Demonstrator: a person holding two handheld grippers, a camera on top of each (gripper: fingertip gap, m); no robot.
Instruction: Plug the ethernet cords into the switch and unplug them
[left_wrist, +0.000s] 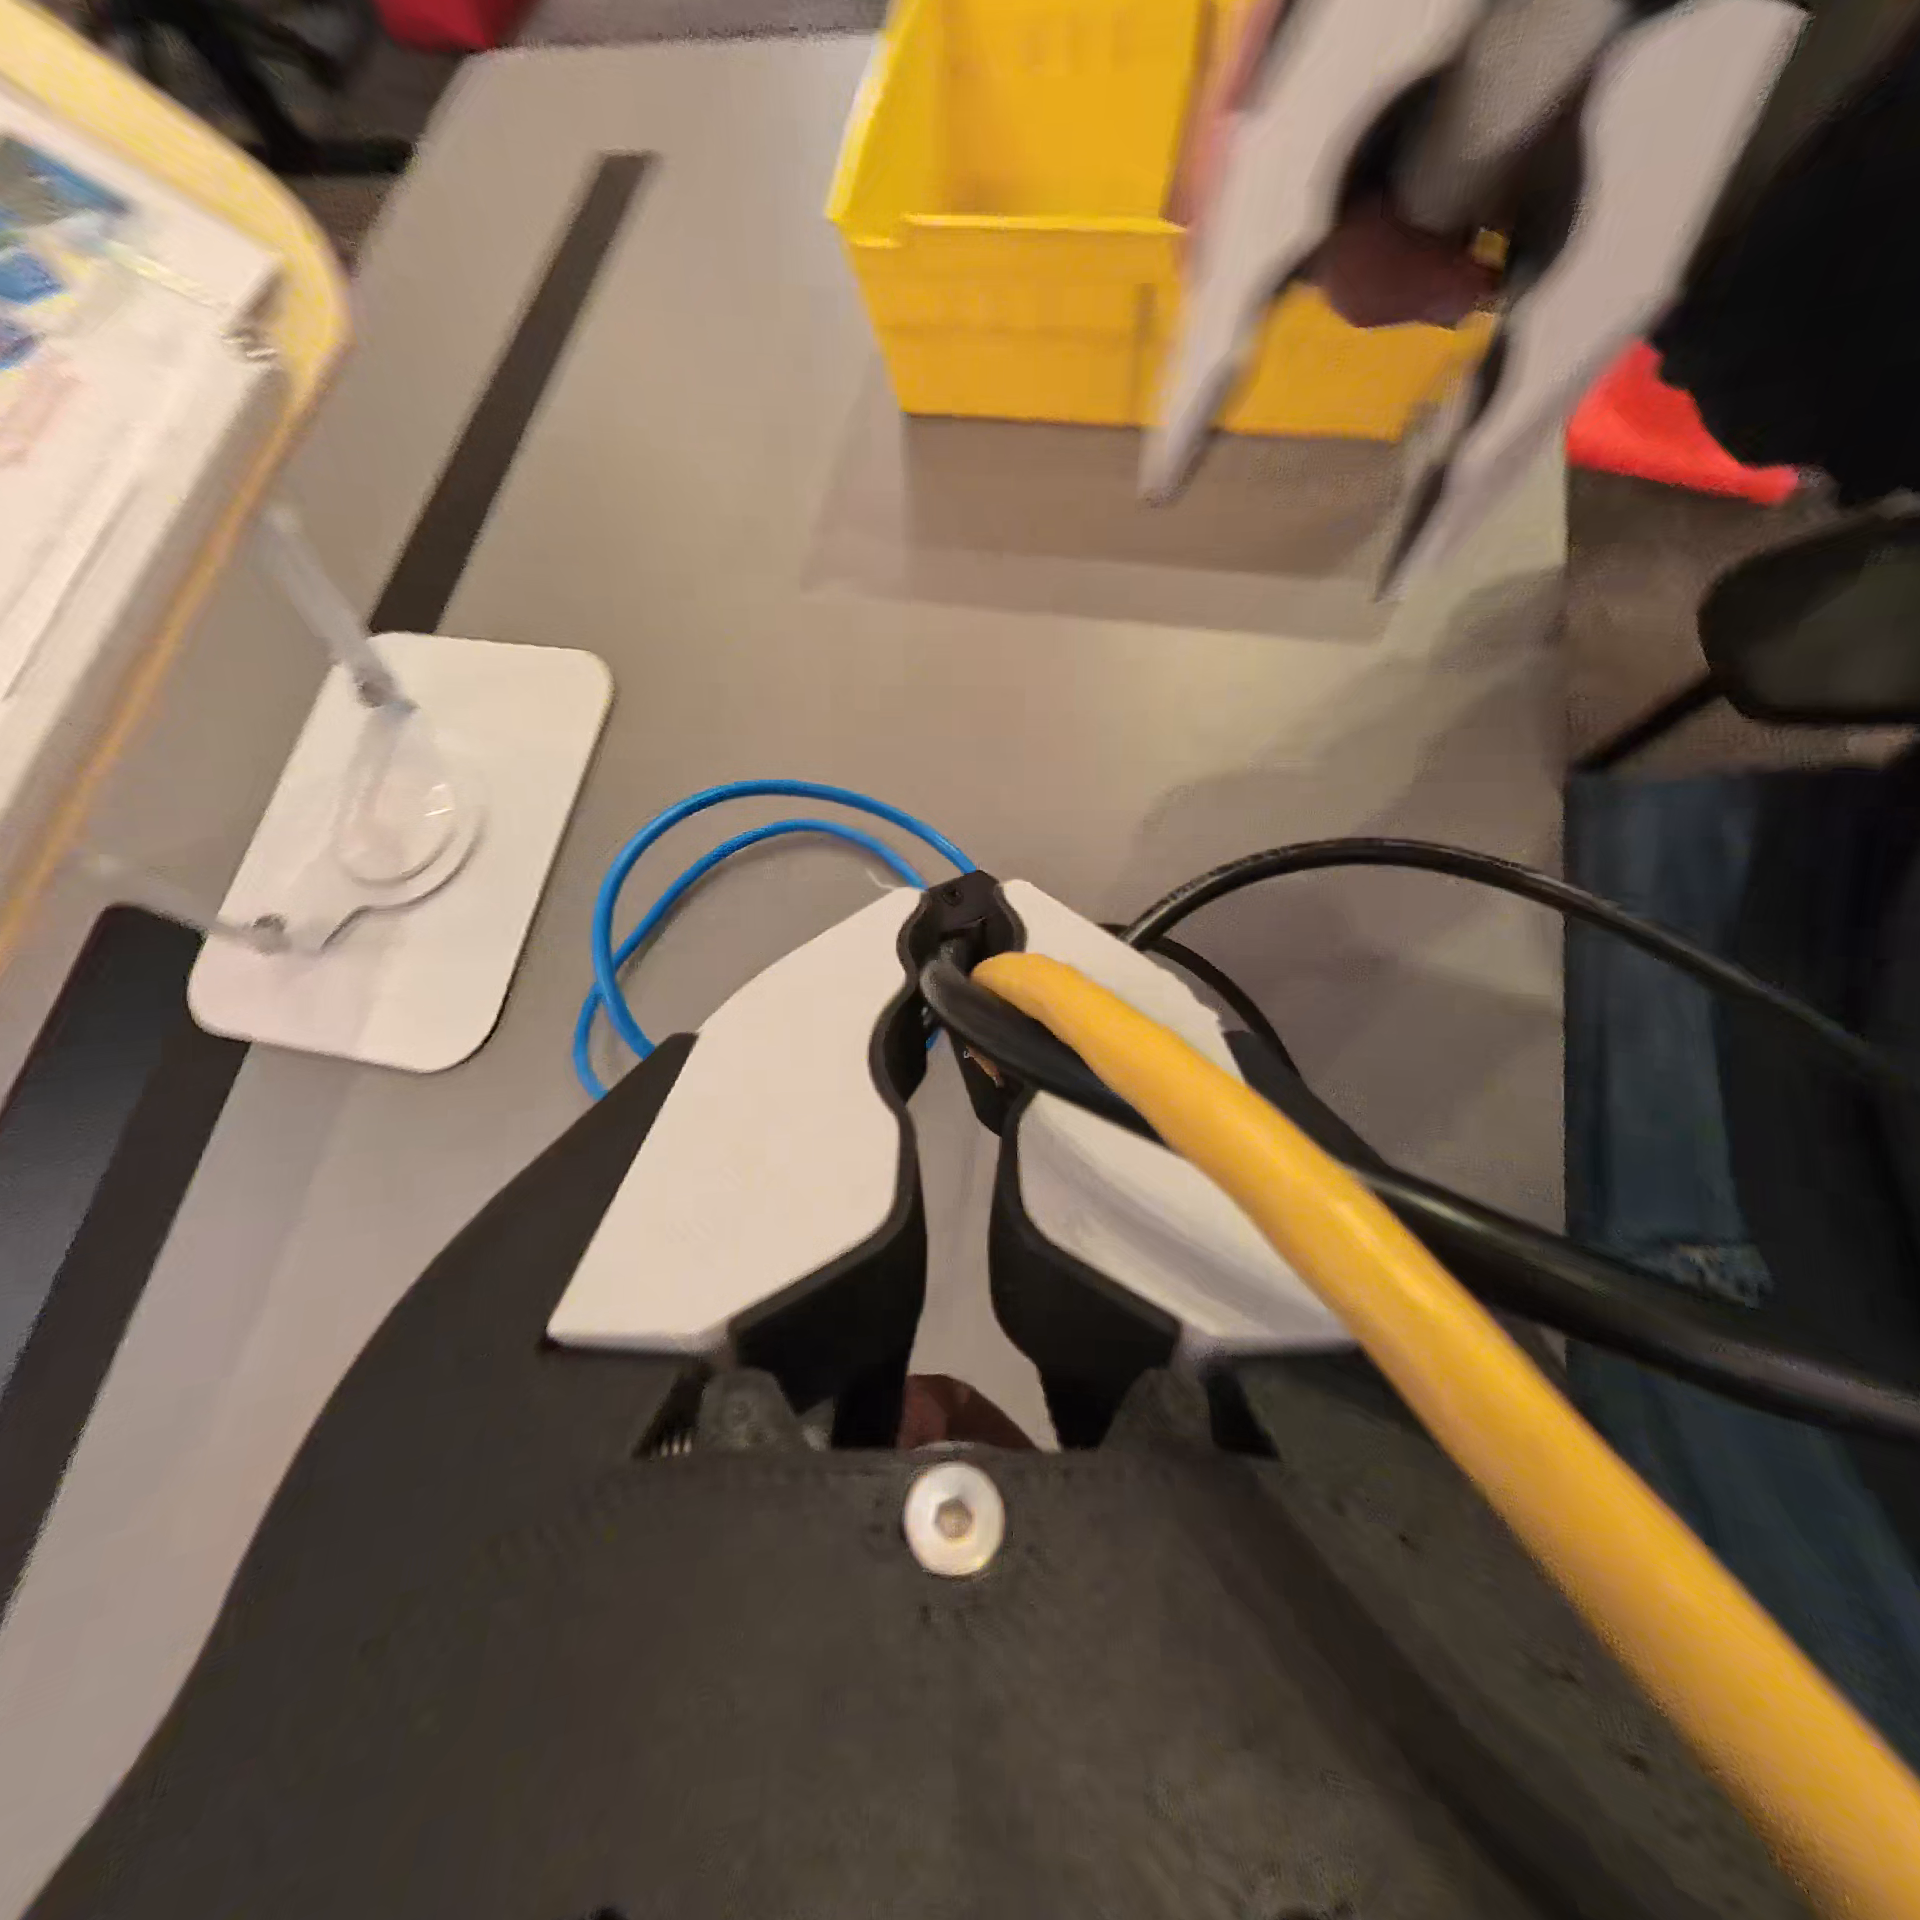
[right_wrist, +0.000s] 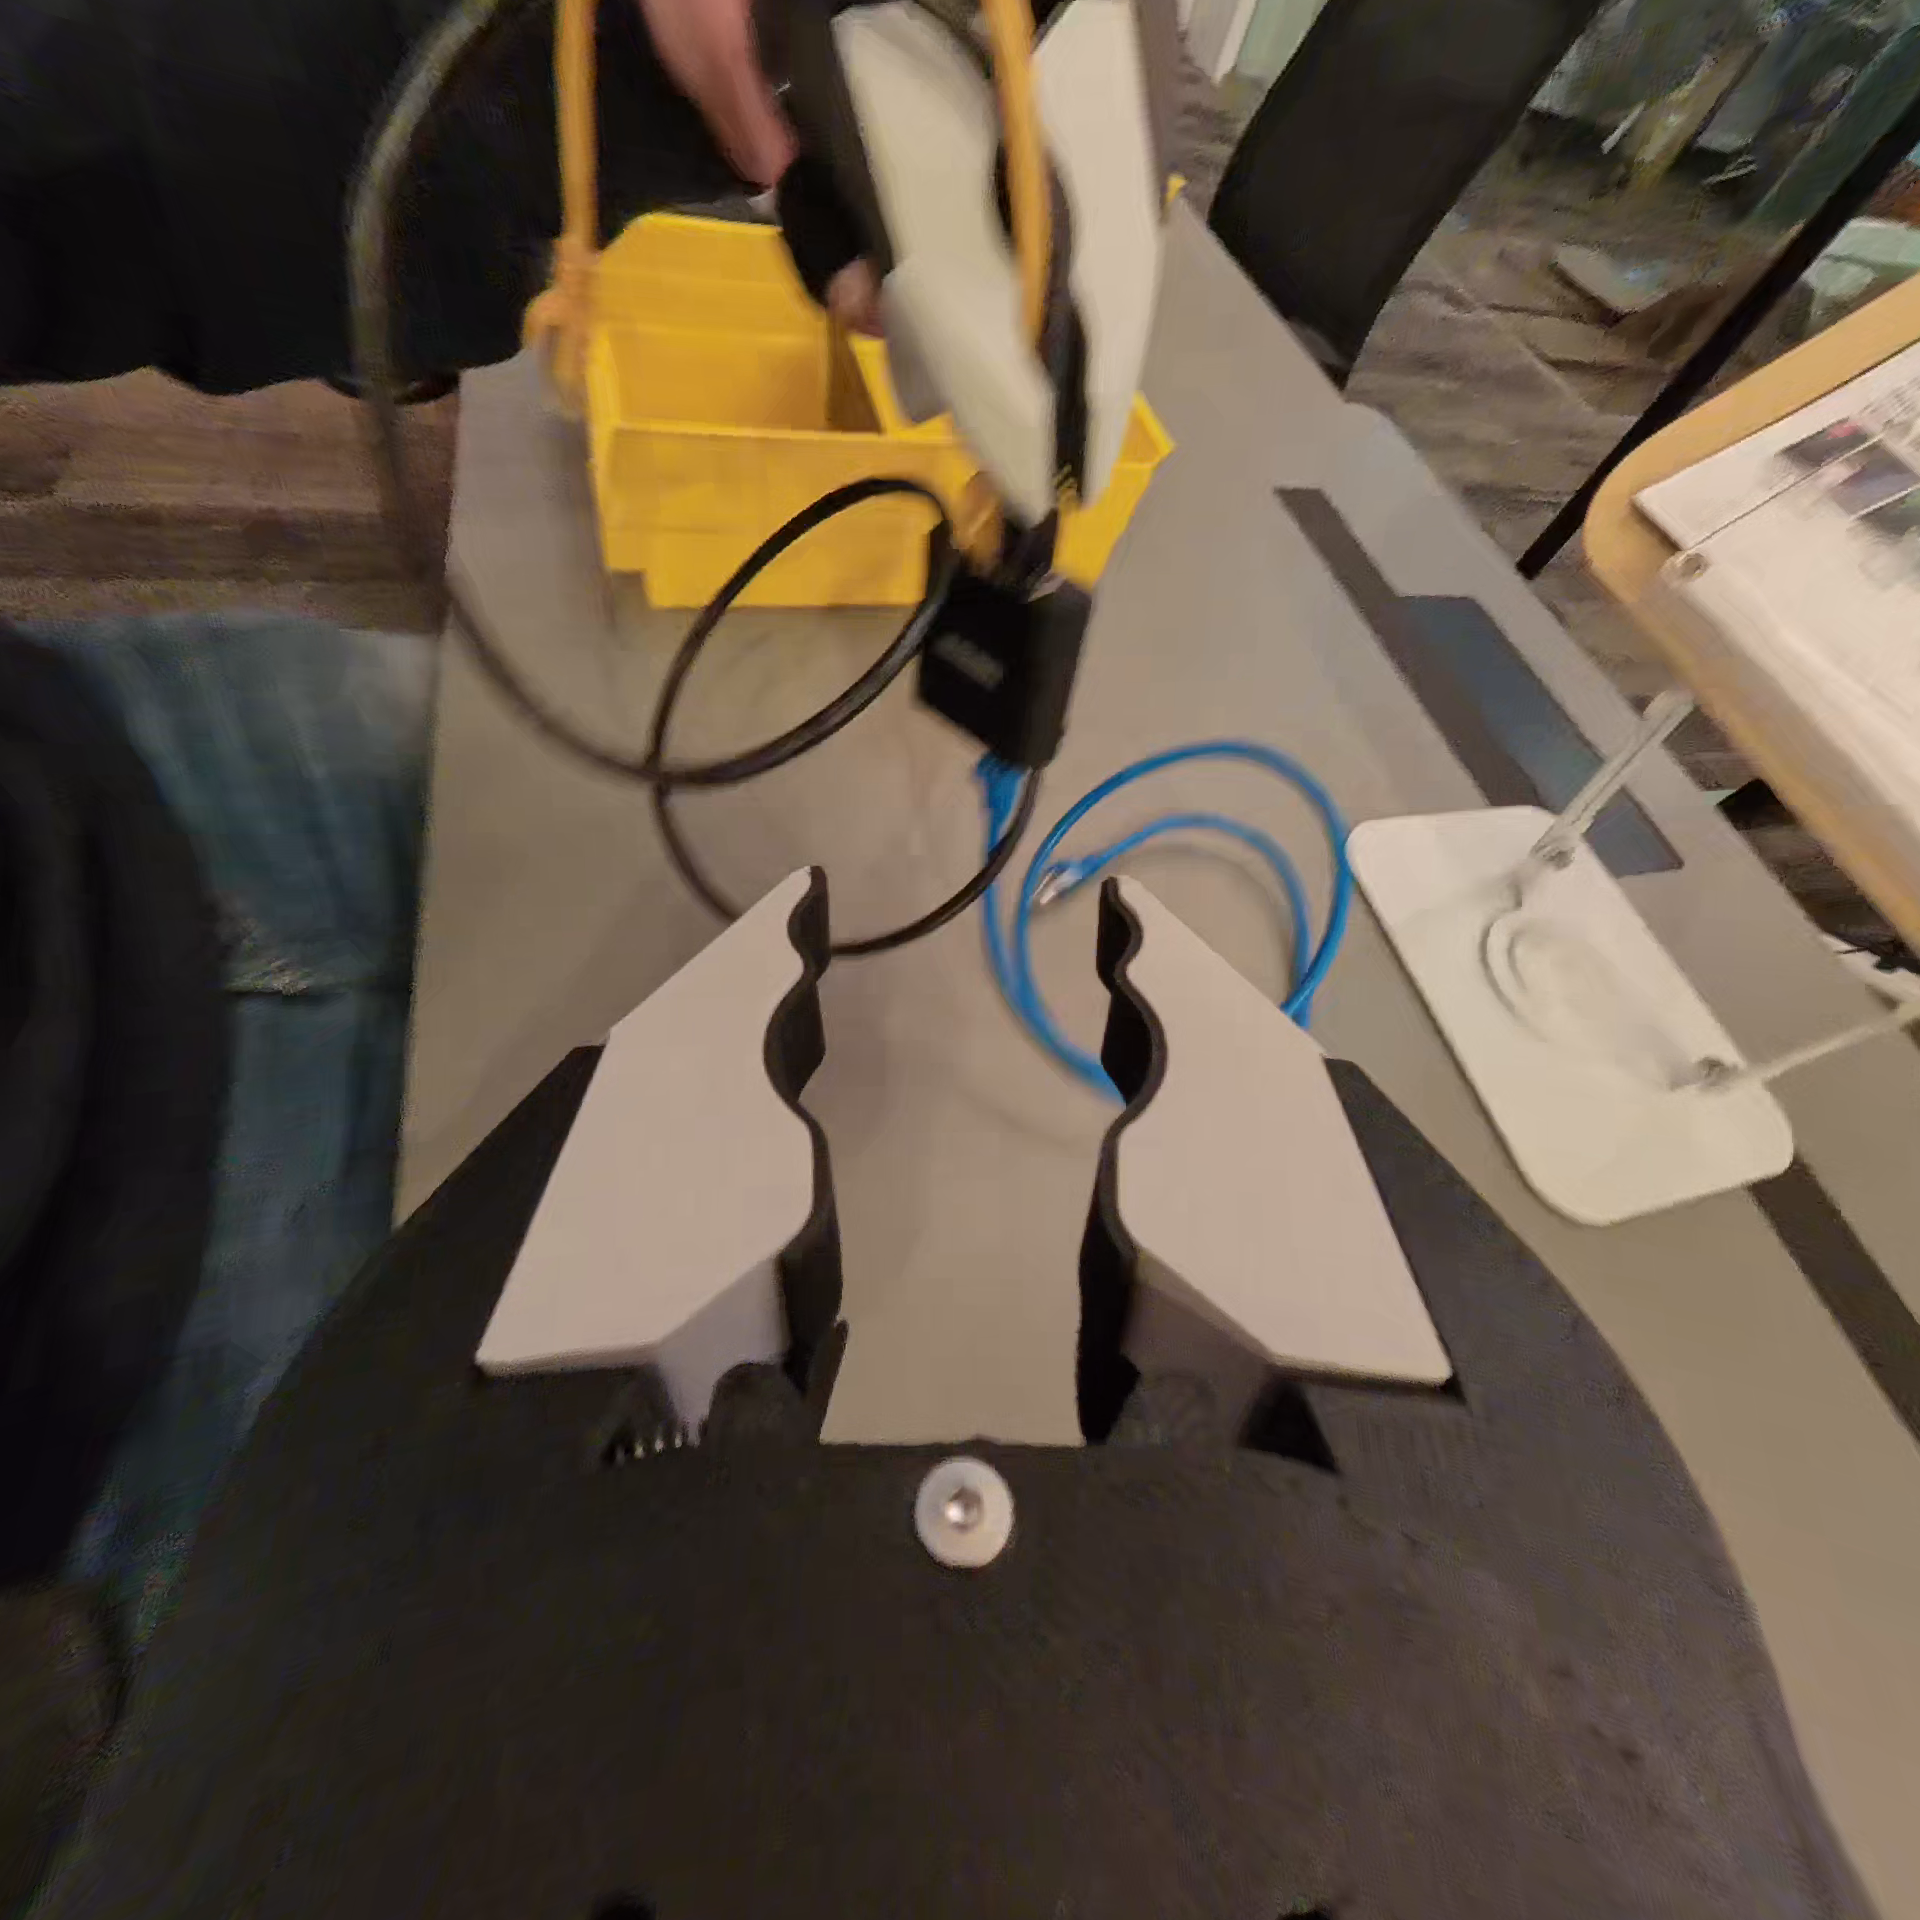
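The left gripper (left_wrist: 961, 935) is pressed together, pinching the top of the switch (right_wrist: 1003, 665), a small black box that hangs below its tips above the table (left_wrist: 727, 520). In the left wrist view only a black nub of the switch shows between the tips; a yellow cord (left_wrist: 1403, 1278) and a black cord (left_wrist: 1455, 1226) run from there back past the camera to the right. In the right wrist view the black cord (right_wrist: 790, 644) loops wide on the table to the left of the switch, and the yellow cord (right_wrist: 1013, 208) rises between the left gripper's fingers.

The right gripper (right_wrist: 961, 914) is spread and holds nothing, with bare table showing between its fingers; it hovers in front of the switch, apart from it. A blue cord (right_wrist: 1195, 831) lies coiled on the table under and just beyond the switch; one blue plug reaches the underside of the switch, though whether it is seated I cannot tell, and the other plug (right_wrist: 1060, 878) lies loose inside the coil, near the right gripper's right fingertip.

Behind the switch stands a yellow bin (right_wrist: 748, 468). A white stand base (right_wrist: 1558, 1039) sits on the table beside the coil, and a board with printed sheets (right_wrist: 1818, 582) leans above it
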